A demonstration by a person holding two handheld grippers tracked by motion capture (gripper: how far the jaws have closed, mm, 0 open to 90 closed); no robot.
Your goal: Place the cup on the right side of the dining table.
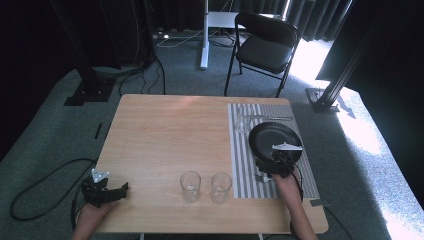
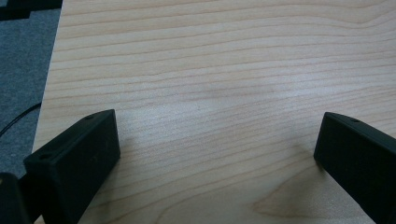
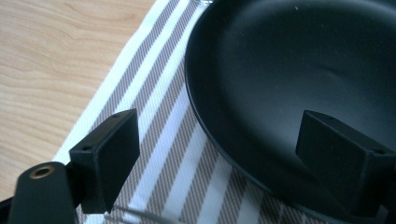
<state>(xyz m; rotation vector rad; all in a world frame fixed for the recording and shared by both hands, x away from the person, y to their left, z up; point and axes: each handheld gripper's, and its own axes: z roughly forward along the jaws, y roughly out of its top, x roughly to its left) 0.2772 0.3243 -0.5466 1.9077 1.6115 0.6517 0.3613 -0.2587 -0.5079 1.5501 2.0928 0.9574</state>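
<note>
A black plate (image 1: 272, 137) lies on a striped placemat (image 1: 240, 165) at the table's right side. My right gripper (image 1: 274, 159) is at the plate's near edge, its jaws open. In the right gripper view the plate's (image 3: 299, 70) rim runs between the two jaws of the right gripper (image 3: 219, 128): one jaw is over the placemat (image 3: 154, 140), the other over the plate. The pads press on nothing. My left gripper (image 1: 120, 191) rests at the table's front left corner, open, with bare wood (image 2: 210, 70) between the jaws of the left gripper (image 2: 218, 126).
Two clear glasses (image 1: 190, 185) (image 1: 221, 186) stand side by side near the front edge, left of the placemat. A clear glass item (image 1: 243, 122) lies at the placemat's far end. A black folding chair (image 1: 265, 50) stands beyond the table. Cables trail on the floor at left.
</note>
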